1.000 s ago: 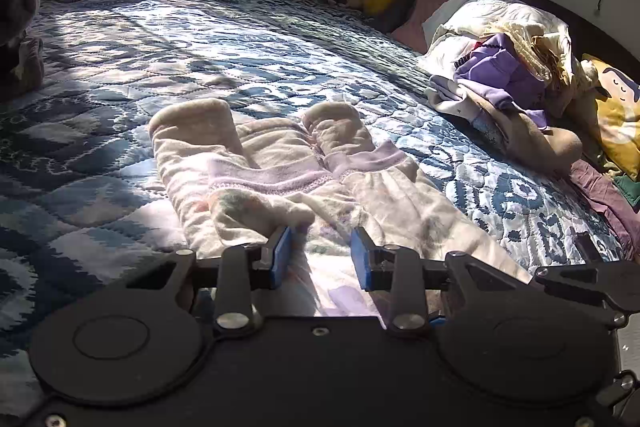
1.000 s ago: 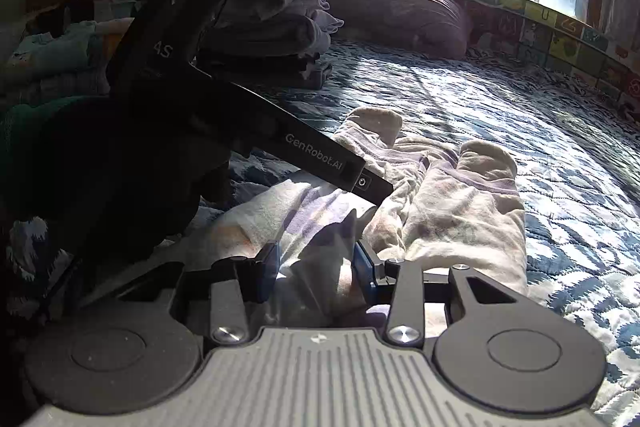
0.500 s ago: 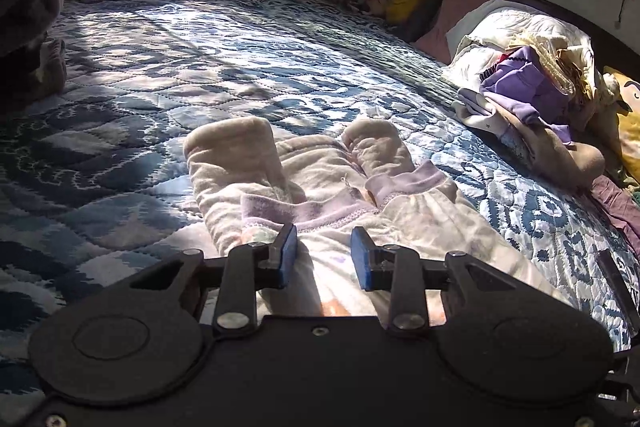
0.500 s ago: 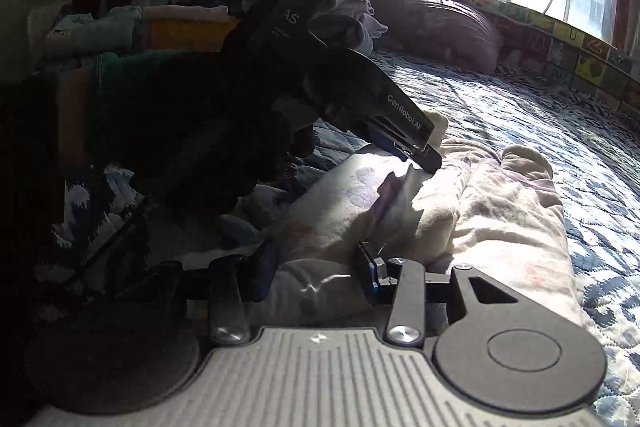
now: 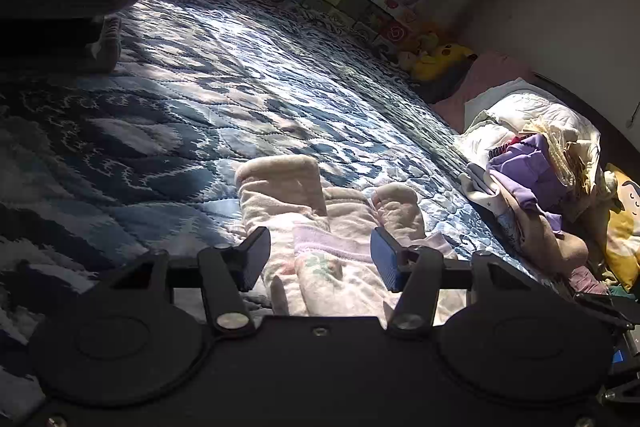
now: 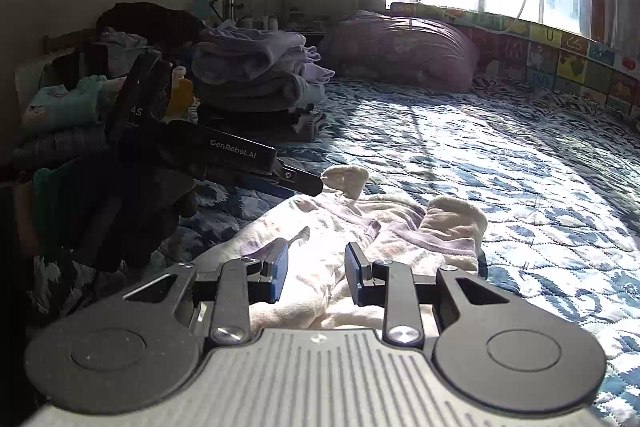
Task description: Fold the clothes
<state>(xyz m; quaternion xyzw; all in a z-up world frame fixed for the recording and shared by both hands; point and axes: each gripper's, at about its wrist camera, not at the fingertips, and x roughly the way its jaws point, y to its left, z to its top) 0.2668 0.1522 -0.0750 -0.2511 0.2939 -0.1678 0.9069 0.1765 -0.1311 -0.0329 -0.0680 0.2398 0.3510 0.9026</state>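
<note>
The cream and lilac garment [image 5: 320, 239] lies flat on the blue quilted bed [image 5: 200, 99], its two footed legs pointing toward 12 o'clock in the left wrist view. The left hand-held gripper [image 5: 320, 259] is released, its blue pads spread much wider than half a second ago, when they stood close together over the fabric; cloth lies between and below them, but neither pad presses it. In the right wrist view the right hand-held gripper [image 6: 316, 271] is also released, hovering over the garment's body [image 6: 360, 227] with a wider gap than before. The left tool, seen there at 9 o'clock with a gloved hand [image 6: 132, 211] around its handle, now sits lower and further left, its tip near one garment foot rather than across the cloth. A stack of folded clothes [image 6: 256, 83] stands at 11 o'clock. A loose clothes heap [image 5: 532, 171] lies at 3 o'clock in the left view.
</note>
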